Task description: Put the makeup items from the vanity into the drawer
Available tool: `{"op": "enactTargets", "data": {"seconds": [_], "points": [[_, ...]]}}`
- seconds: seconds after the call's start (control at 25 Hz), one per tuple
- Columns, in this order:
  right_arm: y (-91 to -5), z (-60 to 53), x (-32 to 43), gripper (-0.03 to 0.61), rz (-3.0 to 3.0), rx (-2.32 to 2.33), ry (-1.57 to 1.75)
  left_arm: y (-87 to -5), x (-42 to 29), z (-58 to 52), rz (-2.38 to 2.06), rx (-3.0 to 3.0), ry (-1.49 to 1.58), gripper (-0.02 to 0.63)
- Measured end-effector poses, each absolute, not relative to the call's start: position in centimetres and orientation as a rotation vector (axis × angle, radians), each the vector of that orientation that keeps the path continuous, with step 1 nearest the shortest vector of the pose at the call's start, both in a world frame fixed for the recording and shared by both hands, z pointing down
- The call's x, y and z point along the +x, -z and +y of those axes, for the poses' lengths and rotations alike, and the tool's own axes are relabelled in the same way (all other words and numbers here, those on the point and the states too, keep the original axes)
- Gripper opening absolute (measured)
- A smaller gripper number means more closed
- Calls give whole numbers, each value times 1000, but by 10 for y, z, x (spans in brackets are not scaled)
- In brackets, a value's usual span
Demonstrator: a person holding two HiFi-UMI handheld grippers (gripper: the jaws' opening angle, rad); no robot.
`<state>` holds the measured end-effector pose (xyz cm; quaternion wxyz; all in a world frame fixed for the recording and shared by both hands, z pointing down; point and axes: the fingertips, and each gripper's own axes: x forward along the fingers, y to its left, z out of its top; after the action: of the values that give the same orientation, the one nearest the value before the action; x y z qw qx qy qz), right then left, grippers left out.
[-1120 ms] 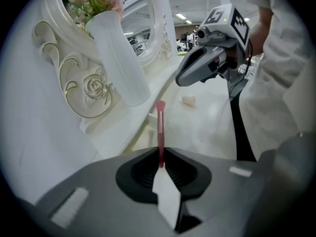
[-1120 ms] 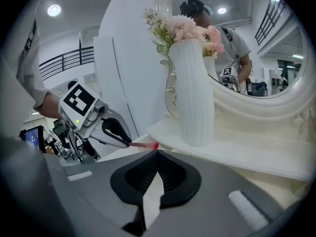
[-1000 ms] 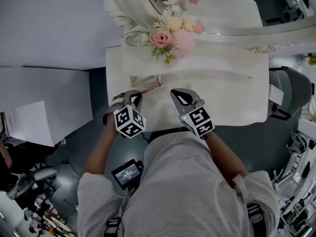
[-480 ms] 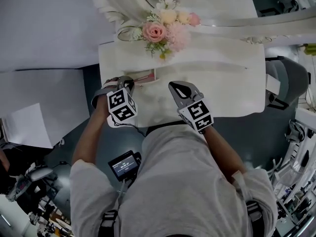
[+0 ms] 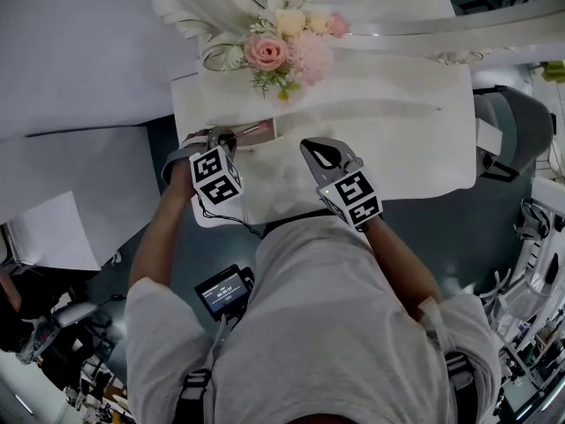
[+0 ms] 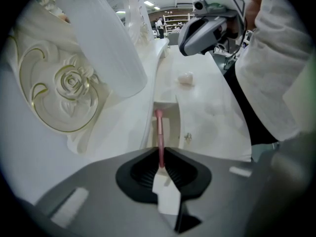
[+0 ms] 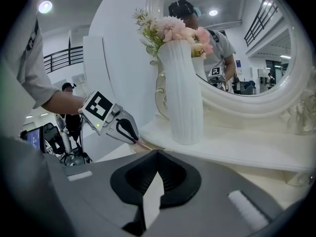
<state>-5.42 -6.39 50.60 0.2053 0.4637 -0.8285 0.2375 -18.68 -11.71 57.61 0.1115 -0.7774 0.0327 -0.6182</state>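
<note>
My left gripper [image 5: 218,141] [image 6: 160,165] is shut on the handle of a slim pink makeup brush [image 6: 159,135] [image 5: 251,139]. The brush points forward into the narrow open drawer [image 6: 167,116] [image 5: 258,132] at the white vanity's left front. The bristle end lies over the drawer's opening. My right gripper [image 5: 319,151] [image 7: 157,171] hovers over the vanity top [image 5: 397,157], shut with nothing between its jaws. A small pale puff-like item [image 6: 186,77] rests on the top beyond the drawer.
A white ribbed vase [image 7: 183,93] with pink and cream flowers [image 5: 282,47] stands at the back left, in front of an ornate oval mirror [image 7: 237,43]. The vanity's front edge [image 5: 291,215] is right against the person's body. A grey chair [image 5: 512,131] stands to the right.
The left gripper has carried the brush leftward and farther from the body, over the drawer opening. The right gripper has kept its place over the vanity top.
</note>
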Motion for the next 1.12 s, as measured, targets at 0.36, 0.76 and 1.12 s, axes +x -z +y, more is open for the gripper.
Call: {"op": "enactTargets", "data": {"seconds": [0.36,0.76,1.12], "points": [[-509,-68,-51,-2,-2287,1318,-669,-589,-182,-117,17,-2253,1823,35],[-508,-67,-50,-2,-2274,1340,-676,-592,-179,-119,44,-2258,1806,37],[-510,-63,-46,-2,-2261,1357,-687,-596,-173,-123,102,-2276,1757,35]]}}
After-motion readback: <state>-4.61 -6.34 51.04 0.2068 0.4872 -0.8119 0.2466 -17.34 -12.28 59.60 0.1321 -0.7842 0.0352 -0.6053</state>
